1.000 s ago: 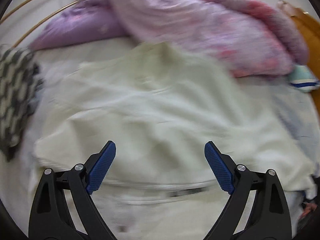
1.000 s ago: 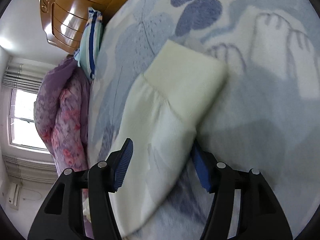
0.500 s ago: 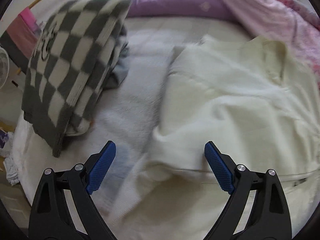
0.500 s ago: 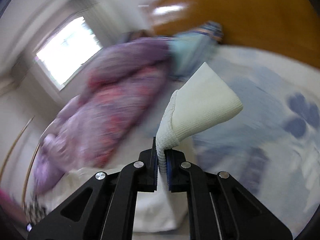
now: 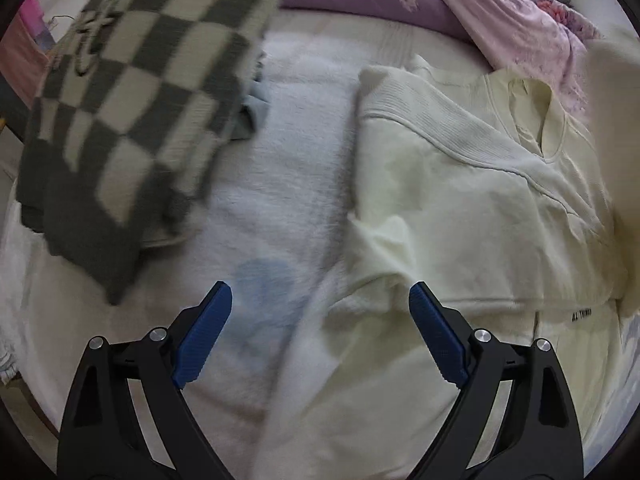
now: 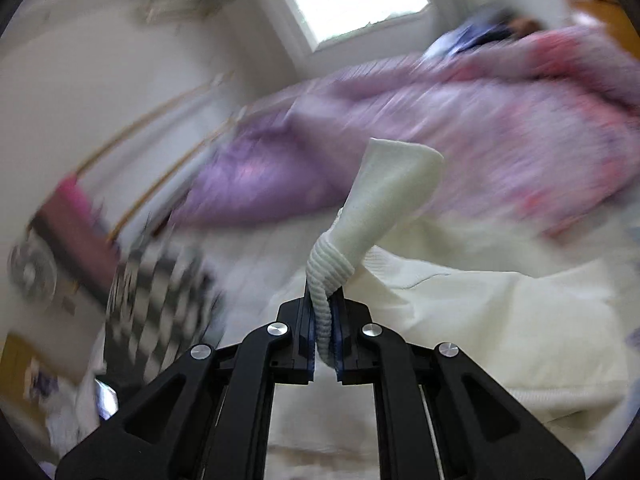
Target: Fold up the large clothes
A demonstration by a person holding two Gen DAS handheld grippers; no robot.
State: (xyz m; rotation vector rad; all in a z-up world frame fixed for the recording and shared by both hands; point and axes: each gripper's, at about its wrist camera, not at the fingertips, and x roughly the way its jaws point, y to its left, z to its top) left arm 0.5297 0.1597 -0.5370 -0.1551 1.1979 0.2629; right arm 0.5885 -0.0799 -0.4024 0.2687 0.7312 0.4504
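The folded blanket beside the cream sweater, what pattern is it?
Grey and cream checkerboard blanket, clearest in the left wrist view.

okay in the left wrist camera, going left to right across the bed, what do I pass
Checkered grey-and-cream blanket → bare strip of fuzzy white bedcover → cream sweatshirt lying flat.

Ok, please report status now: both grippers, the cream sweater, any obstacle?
Right gripper clamped on the ribbed cuff. Left gripper open, empty, over the cream sweater. Checkered blanket lies beside it, apart.
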